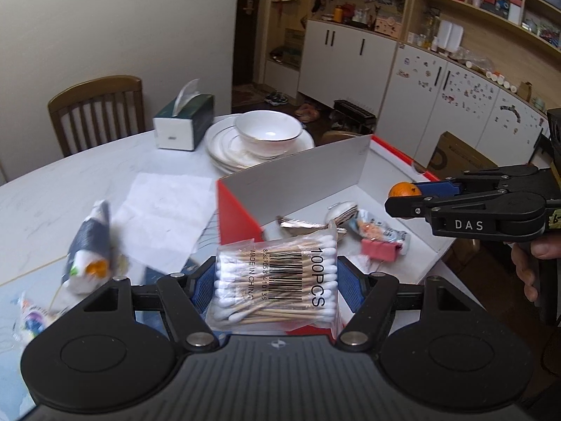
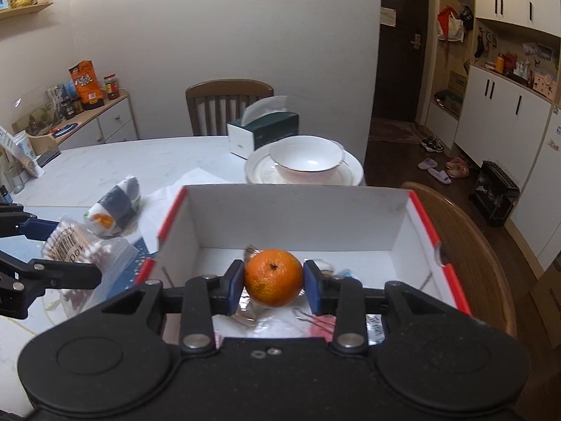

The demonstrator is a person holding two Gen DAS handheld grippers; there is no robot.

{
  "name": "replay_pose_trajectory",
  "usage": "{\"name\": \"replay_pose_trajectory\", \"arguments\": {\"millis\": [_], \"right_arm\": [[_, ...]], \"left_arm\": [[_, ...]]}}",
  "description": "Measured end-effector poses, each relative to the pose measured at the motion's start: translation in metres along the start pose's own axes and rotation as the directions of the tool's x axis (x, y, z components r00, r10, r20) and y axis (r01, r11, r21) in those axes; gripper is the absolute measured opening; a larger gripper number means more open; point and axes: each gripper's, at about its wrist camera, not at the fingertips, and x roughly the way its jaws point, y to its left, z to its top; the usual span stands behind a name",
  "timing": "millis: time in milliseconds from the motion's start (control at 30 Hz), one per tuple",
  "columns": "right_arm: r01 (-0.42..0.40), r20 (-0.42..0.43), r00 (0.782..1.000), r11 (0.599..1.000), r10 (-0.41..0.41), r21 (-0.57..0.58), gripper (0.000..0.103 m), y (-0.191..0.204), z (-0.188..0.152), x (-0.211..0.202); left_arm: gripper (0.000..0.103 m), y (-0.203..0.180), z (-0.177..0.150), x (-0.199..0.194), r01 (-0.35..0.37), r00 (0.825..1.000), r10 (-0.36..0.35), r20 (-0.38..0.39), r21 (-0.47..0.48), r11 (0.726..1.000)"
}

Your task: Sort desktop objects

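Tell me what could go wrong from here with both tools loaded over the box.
1. The round orange mandarin is pinched only at its sides by the right tool; it might roll out and land on the wrappers already in the red-edged white cardboard box.
2. The clear bag of cotton swabs in the left tool is slippery and sagging, so it could slide free short of the box.
3. The two tools are close and might collide.

Cotton-swab bag [image 1: 277, 280] clamped flat at red-white box's [image 1: 298, 175] near-left corner; orange [image 2: 272, 278], stem up, gripped above box interior.
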Motion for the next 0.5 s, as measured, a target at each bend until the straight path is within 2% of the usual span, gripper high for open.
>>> {"name": "replay_pose_trajectory", "arguments": {"millis": [500], "right_arm": [[0.028,-0.042,0.999,0.999,-0.026,0.027,0.035,-0.045,-0.011,0.008]], "left_arm": [[0.070,-0.048,0.031,0.061,0.054,0.998,-0.049,-0.045,0.106,0.993]]}}
